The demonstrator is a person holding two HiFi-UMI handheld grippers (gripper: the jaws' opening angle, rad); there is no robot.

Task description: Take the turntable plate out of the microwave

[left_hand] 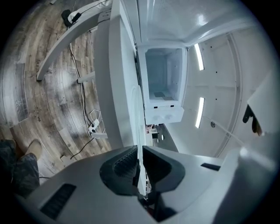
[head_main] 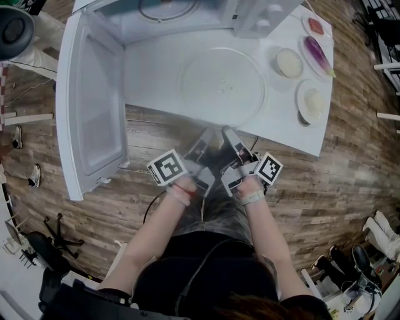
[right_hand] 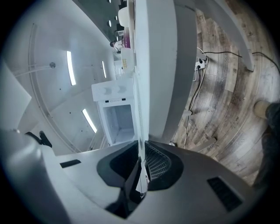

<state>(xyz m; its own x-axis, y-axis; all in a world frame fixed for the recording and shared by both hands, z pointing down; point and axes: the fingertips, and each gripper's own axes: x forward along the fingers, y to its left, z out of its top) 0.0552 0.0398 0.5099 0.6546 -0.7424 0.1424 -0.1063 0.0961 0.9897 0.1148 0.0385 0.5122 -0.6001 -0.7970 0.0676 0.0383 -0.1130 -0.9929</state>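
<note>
Jaws on turntable plate, door leftward

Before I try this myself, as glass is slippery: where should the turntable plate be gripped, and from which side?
Grip the near rim of the turntable plate, coming level from the front edge of the table. It is a thin, flat disc, so only its edge fits between jaws; the left gripper and right gripper are pinched on that rim.

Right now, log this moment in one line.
plate: outside microwave, over table | left tool: shut on plate | right tool: shut on plate
</note>
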